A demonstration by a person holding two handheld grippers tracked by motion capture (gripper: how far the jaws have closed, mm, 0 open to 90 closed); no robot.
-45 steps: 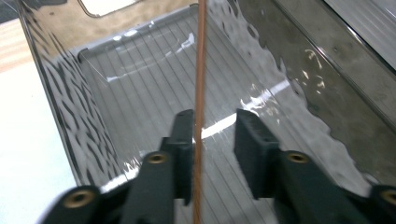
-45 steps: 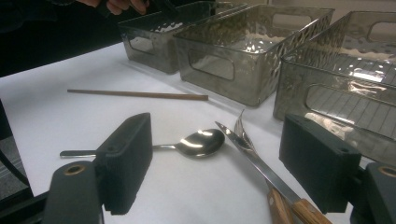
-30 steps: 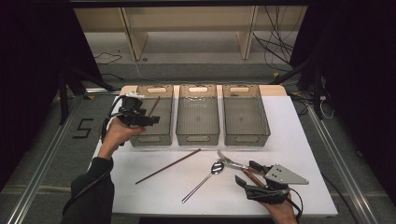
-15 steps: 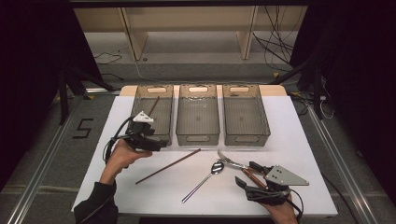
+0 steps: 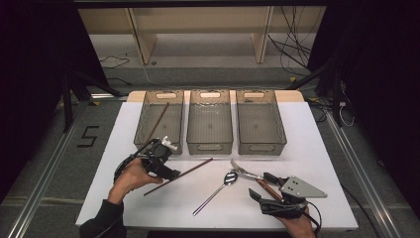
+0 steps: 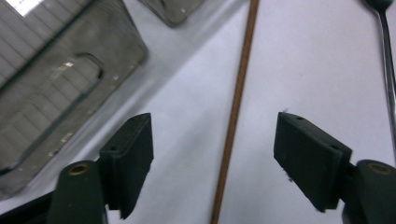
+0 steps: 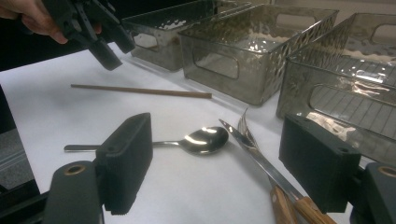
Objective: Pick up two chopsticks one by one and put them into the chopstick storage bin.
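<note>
I am looking down on three smoky grey see-through plastic bins with cut-out handles, lined up side by side along the far part of the white bench (image 5: 322,163). The left bin (image 5: 143,126) is holding one thin brown wooden chopstick (image 5: 157,120), leaning aslant along its floor. The middle bin (image 5: 209,144) and the right bin (image 5: 260,141) are showing bare ribbed floors.

I am holding the left gripper (image 5: 168,171) just in front of the left bin, over a second thin brown wooden chopstick (image 5: 179,176) that is lying aslant on the bench. In the left gripper view its jaws are standing apart, having just been closing a little, with that chopstick (image 6: 233,116) between them but untouched.

The right gripper (image 5: 267,193) is resting near the bench's near edge, jaws wide apart and gripping nothing. Just ahead of it are lying a shiny steel spoon (image 7: 187,140), and a wooden-handled steel knife (image 7: 261,161) and fork (image 7: 245,128) crossed together.
</note>
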